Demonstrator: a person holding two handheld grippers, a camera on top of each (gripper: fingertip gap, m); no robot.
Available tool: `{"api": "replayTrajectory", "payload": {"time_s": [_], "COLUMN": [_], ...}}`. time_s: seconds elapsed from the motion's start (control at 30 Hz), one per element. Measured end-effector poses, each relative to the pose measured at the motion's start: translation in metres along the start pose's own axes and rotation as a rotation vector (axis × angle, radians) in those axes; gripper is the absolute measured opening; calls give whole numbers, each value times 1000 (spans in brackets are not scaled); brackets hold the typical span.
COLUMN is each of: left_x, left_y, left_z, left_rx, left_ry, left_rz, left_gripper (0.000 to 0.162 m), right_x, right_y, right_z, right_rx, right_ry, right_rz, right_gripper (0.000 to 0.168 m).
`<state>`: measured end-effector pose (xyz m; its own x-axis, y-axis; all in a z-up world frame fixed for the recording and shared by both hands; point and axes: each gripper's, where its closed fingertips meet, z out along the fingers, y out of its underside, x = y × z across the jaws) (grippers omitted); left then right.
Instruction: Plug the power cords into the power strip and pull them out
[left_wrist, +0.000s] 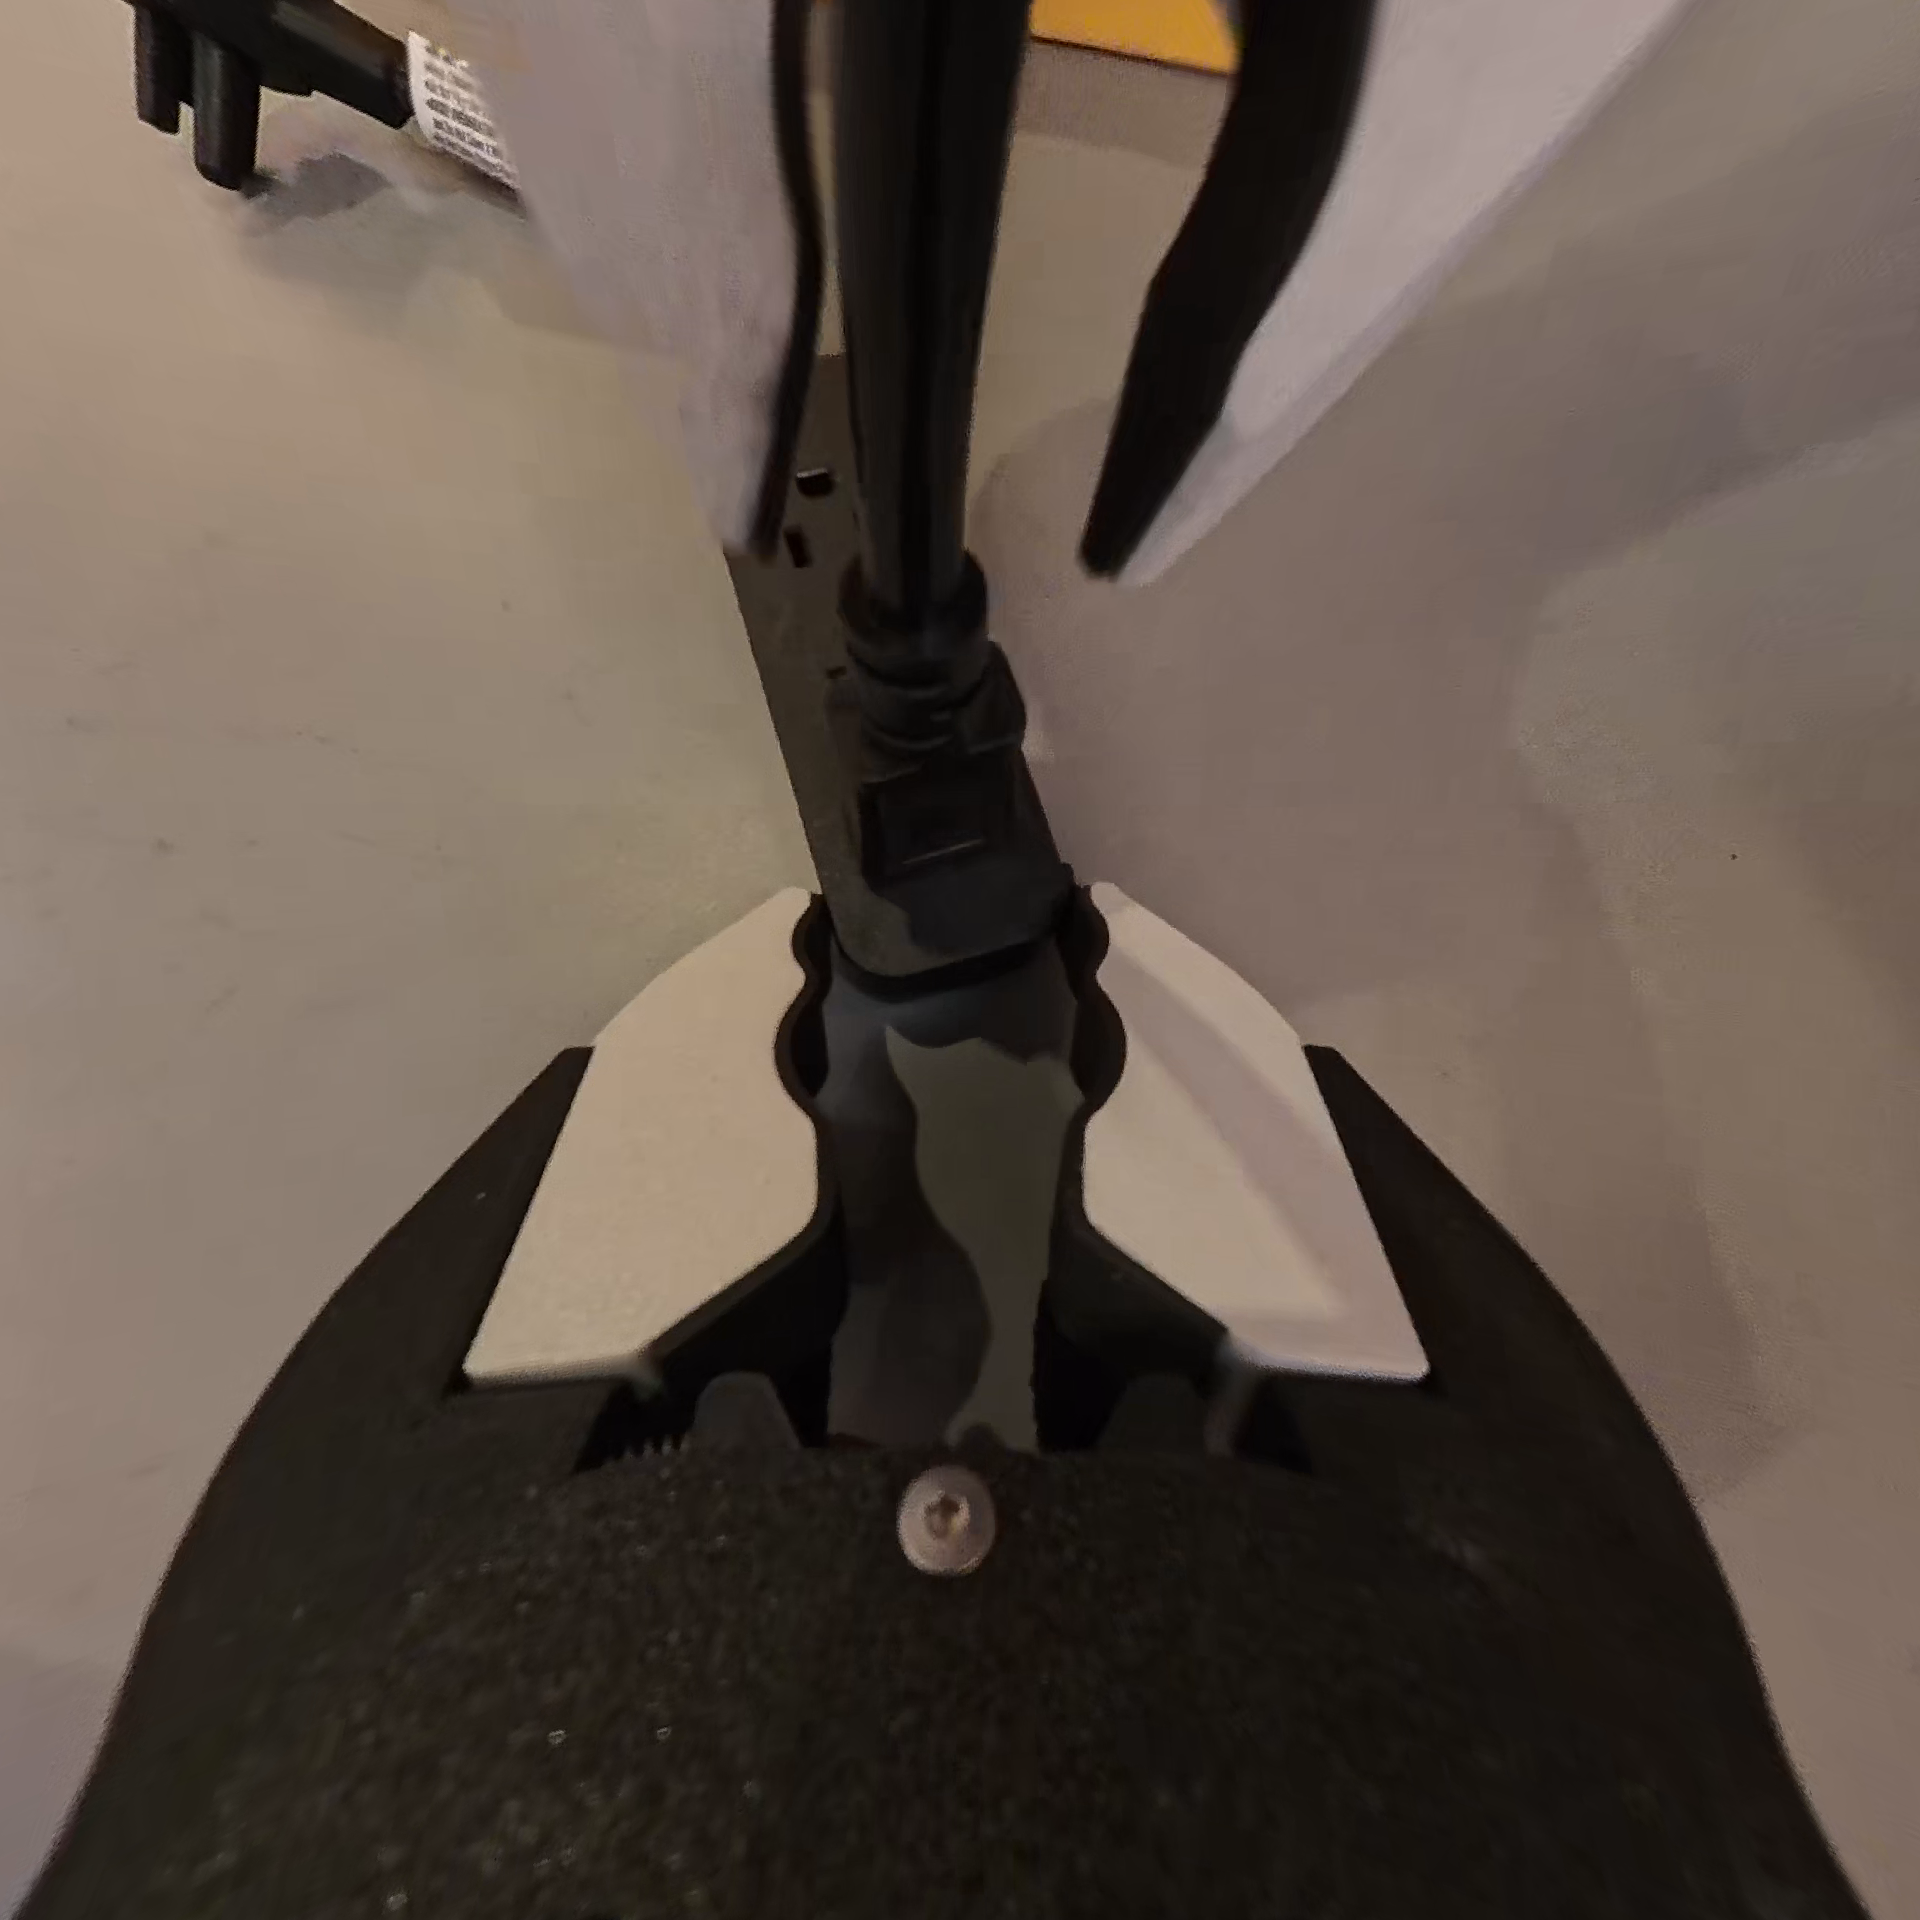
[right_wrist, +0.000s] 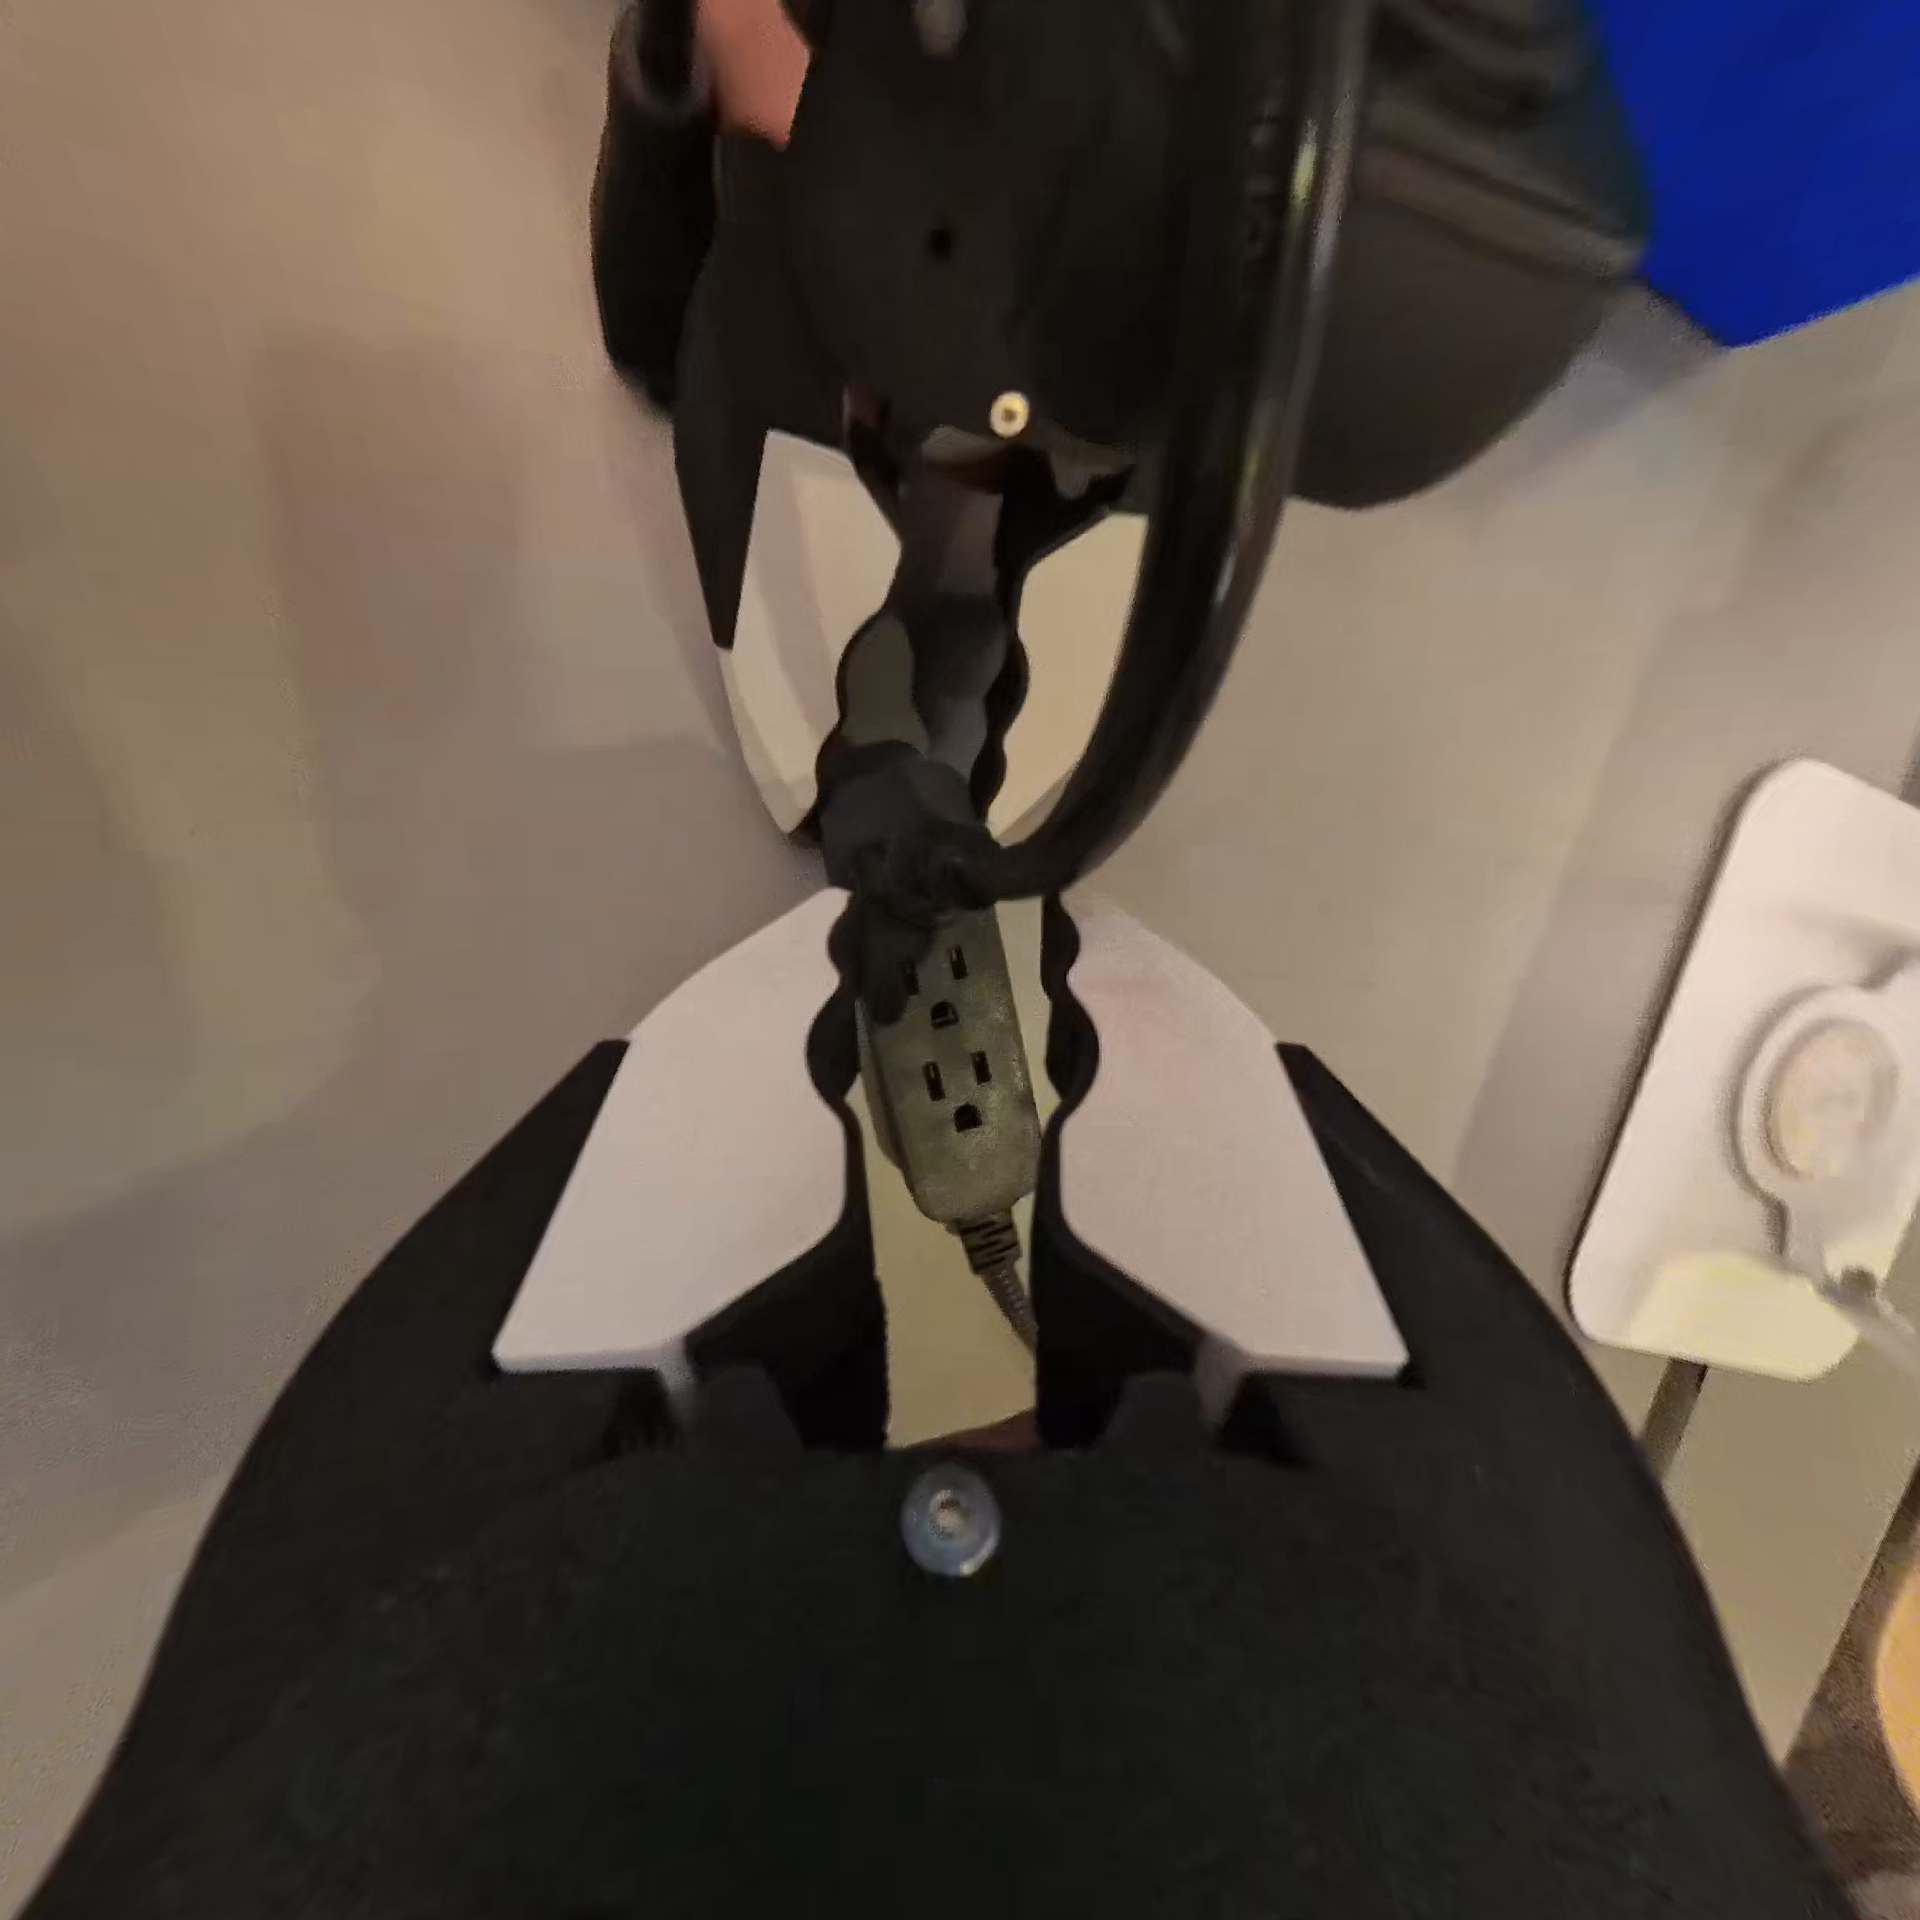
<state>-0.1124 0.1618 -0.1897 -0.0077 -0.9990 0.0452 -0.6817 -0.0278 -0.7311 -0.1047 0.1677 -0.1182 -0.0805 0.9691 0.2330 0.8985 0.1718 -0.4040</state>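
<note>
A black power strip (right_wrist: 951, 1086) lies on the pale table, two of its sockets showing. My right gripper (right_wrist: 945, 914) is shut on it, with a pad against each long side. My left gripper (left_wrist: 951, 904) is shut on a black plug (left_wrist: 935, 790) that sits at the strip (left_wrist: 795, 665); I cannot tell how deep it is seated. Its thick black cord (right_wrist: 1195, 540) loops up and to the right. The two grippers face each other nose to nose: the left gripper (right_wrist: 894, 821) shows in the right wrist view, and the right gripper's white fingers (left_wrist: 1351, 260) show blurred in the left wrist view.
A second black plug (left_wrist: 208, 94) with a white label lies loose at the far left of the table. A white flat device (right_wrist: 1714, 1091) lies to the right of my right gripper. A dark case (right_wrist: 1507, 260) and a blue object (right_wrist: 1766, 156) stand behind. The gap from one gripper's tips to the other's is roughly 7 centimetres.
</note>
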Motion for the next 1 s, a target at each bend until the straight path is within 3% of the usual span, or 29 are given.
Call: {"api": "replayTrajectory", "payload": {"time_s": [0.23,0.8,0.93,1.0], "left_x": [-1,1,2,2], "left_y": [0,-1,-2,-2], "left_z": [1,4,5,5], "left_rx": [-4,-8,-9,-9], "left_ry": [-7,7,4,1], "left_rz": [1,-18,-14,-15], "left_gripper": [44,44,44,44], "right_x": [-2,-10,-10,-6], "right_y": [4,7,-2,-12], "right_z": [23,24,21,15], "right_rx": [-49,-122,-136,-84], "right_ry": [-166,-156,-194,-206], "right_rz": [-125,-90,-176,-180], "right_gripper": [23,23,22,8]}}
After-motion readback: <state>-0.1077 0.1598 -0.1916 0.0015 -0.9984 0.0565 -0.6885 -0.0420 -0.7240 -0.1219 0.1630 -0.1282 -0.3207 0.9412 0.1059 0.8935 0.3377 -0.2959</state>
